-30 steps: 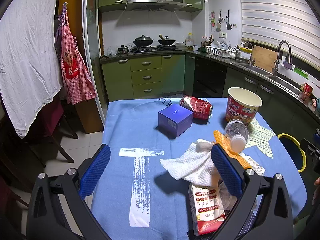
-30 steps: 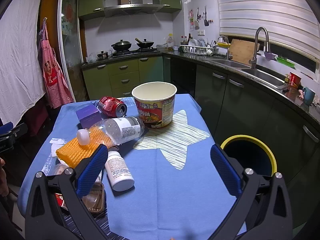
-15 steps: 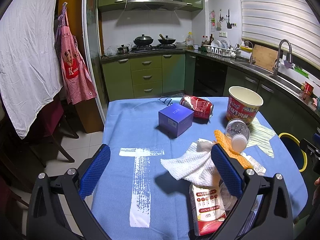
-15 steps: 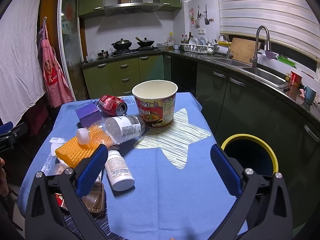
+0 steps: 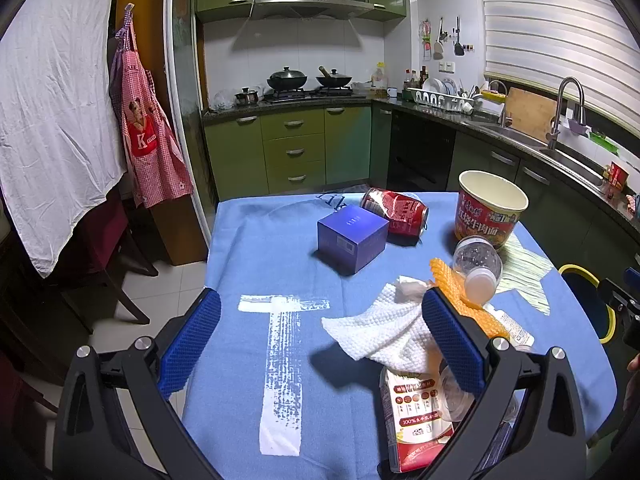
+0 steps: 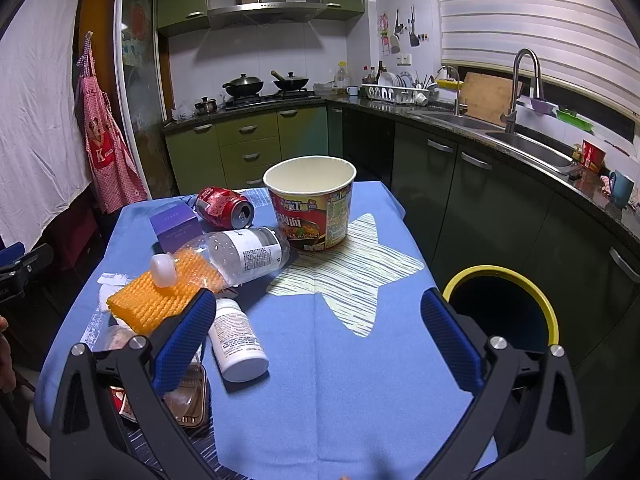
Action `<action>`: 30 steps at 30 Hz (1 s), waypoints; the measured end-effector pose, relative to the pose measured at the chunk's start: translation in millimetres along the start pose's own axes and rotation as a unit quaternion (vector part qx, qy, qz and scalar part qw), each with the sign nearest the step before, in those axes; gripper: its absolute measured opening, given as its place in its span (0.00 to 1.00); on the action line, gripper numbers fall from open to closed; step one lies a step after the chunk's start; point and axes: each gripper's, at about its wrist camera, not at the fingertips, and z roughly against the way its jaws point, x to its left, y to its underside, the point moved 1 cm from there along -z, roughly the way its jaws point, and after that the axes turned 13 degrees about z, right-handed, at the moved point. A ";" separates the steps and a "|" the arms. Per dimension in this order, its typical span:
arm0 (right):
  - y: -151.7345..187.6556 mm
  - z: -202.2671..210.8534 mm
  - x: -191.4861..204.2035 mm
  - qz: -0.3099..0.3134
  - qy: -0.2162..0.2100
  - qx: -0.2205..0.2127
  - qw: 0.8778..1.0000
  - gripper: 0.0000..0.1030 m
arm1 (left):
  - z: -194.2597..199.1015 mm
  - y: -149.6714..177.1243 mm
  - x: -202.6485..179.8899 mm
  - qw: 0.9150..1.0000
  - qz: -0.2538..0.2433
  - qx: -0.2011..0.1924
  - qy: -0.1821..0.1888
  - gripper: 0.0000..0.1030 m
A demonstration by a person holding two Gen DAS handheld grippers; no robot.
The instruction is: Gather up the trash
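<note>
Trash lies on a blue tablecloth [image 5: 256, 256]: a purple box [image 5: 352, 238], a crushed red can [image 5: 398, 212], a noodle cup [image 6: 310, 200], a clear plastic bottle [image 6: 240, 256] on an orange sponge [image 6: 160, 300], a crumpled white paper towel [image 5: 384, 328], a white pill bottle [image 6: 236, 340] and a red-white carton [image 5: 416, 412]. My left gripper [image 5: 320, 340] is open and empty above the table's near left. My right gripper [image 6: 316, 340] is open and empty above the near right, with the pill bottle by its left finger. A yellow-rimmed bin [image 6: 504, 312] stands right of the table.
Green kitchen cabinets [image 5: 296, 148] and a stove with pans stand behind the table. A counter with a sink [image 6: 520, 140] runs along the right. A dark chair [image 5: 100, 248] and hanging cloths are to the left. A foil tray [image 6: 192, 400] lies at the near left edge.
</note>
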 end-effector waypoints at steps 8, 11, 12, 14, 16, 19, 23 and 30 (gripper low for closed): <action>-0.2 -0.3 -0.7 -0.001 -0.001 0.001 1.000 0.95 | -0.2 0.3 0.2 1.000 -0.001 0.000 -0.001 0.96; -0.3 -0.2 -1.0 0.000 -0.001 0.001 1.000 0.95 | -0.1 -0.2 -0.1 1.000 0.000 0.000 0.000 0.96; 0.2 -0.9 -0.4 0.000 -0.001 0.002 1.000 0.95 | -0.5 0.1 0.7 1.000 0.000 0.001 0.000 0.96; -0.1 -2.6 -0.2 0.003 -0.006 0.005 1.000 0.95 | -2.7 -0.2 -0.2 1.000 0.000 0.002 -0.002 0.96; -4.9 -6.5 -0.7 0.017 -0.016 0.010 1.000 0.95 | -6.7 -2.8 -1.0 1.000 -0.002 0.006 -0.001 0.96; -25.9 -13.6 -8.4 0.028 -0.055 0.012 0.998 0.95 | -16.6 -16.9 -2.9 1.000 -0.007 0.010 -0.001 0.96; -74.7 -37.7 -30.9 0.016 -0.113 0.034 0.993 0.95 | -40.2 -49.6 0.6 1.000 0.000 0.004 0.002 0.96; -159.2 -135.2 -51.7 0.038 -0.119 0.150 0.981 0.75 | -102.3 -90.7 6.8 0.999 0.008 -0.021 -0.025 0.96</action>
